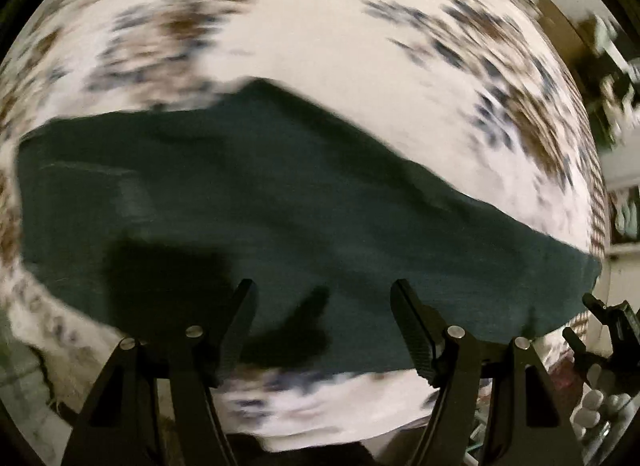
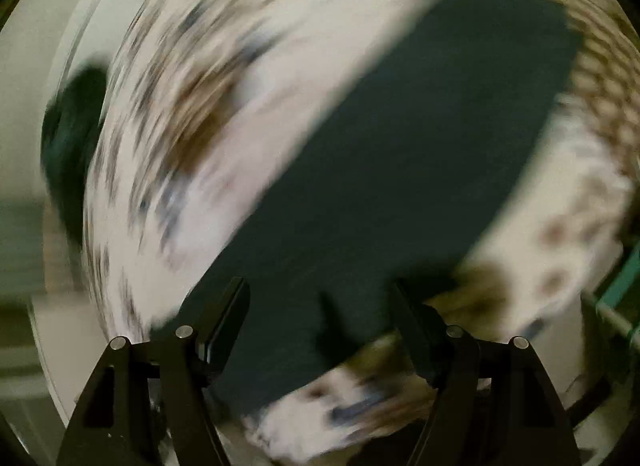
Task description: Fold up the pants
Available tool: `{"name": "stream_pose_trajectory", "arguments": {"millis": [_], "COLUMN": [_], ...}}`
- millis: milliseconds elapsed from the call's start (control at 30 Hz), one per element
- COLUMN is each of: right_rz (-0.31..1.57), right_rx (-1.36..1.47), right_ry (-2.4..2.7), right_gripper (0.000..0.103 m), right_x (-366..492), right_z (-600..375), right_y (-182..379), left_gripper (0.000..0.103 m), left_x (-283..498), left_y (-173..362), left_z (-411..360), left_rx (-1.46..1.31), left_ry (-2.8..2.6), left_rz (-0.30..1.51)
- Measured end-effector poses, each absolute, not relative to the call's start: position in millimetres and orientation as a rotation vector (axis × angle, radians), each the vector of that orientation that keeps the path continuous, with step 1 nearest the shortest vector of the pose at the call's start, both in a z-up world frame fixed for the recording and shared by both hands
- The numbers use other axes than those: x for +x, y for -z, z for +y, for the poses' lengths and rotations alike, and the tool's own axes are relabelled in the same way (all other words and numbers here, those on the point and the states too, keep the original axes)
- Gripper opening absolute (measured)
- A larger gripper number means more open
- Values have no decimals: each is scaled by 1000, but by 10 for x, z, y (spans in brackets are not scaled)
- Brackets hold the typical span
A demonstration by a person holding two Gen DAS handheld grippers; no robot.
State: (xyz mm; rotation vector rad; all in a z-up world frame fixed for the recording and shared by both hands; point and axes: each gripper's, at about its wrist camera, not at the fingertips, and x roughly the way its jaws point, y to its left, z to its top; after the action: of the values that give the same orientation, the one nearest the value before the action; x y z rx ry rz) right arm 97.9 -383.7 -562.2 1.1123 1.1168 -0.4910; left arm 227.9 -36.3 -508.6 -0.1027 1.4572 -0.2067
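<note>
Dark green pants lie flat as a long folded band on a white cloth with brown and blue flower print. My left gripper hangs above the pants' near edge, jaws wide apart, nothing between them. In the right wrist view the pants run as a diagonal band from lower left to upper right, heavily blurred. My right gripper stands over the band's lower end, jaws apart and free of cloth. The right gripper also shows at the left view's right edge, beside the pants' end.
The flowered cloth covers the whole work surface. Shelves with small items stand off the right side. A dark green bundle lies beyond the cloth's left edge on a pale floor. A teal rail sits at the right.
</note>
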Motion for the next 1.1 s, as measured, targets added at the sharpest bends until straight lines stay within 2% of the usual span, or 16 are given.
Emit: {"name": "stream_pose_trajectory", "arguments": {"millis": [133, 267, 300, 367, 400, 567, 767, 867, 900, 933, 1000, 1100], "right_rz": [926, 769, 739, 663, 634, 513, 519, 603, 609, 608, 620, 626], "right_rx": [1244, 1348, 1363, 1384, 1388, 1464, 1469, 1414, 1415, 1417, 1377, 1313], "right_ry": [606, 584, 567, 508, 485, 366, 169, 163, 167, 185, 246, 332], "right_gripper": [73, 69, 69, 69, 69, 69, 68, 62, 54, 36, 13, 10], "right_x": [306, 33, 15, 9, 17, 40, 188, 320, 332, 332, 341, 357], "right_z": [-4809, -5465, -5568, -5745, -5797, -6046, -6041, -5938, -5940, -5953, -5939, -5871], "right_y": [5872, 6151, 6196, 6253, 6272, 6401, 6455, 6505, 6500, 6486, 6406, 6235], "left_gripper": [68, 69, 72, 100, 103, 103, 103, 103, 103, 103, 103, 103], "left_x": [2279, 2304, 2318, 2349, 2370, 2457, 2565, 2443, 2437, 2439, 2433, 2310], "left_y": [5364, 5669, 5693, 5726, 5760, 5870, 5890, 5846, 5841, 5839, 5837, 5747], "left_z": [-835, -1013, -1027, -1073, -1122, -1375, -1437, -1380, -1380, -1380, -1399, -1115], "left_rx": [-59, 17, 17, -20, -17, 122, 103, 95, 94, 92, 89, 74], "left_ry": [276, 260, 265, 306, 326, 227, 200, 196, 194, 194, 198, 218], "left_rz": [1493, 1526, 1521, 1520, 1526, 1547, 1524, 1469, 1461, 1458, 1458, 1476]}}
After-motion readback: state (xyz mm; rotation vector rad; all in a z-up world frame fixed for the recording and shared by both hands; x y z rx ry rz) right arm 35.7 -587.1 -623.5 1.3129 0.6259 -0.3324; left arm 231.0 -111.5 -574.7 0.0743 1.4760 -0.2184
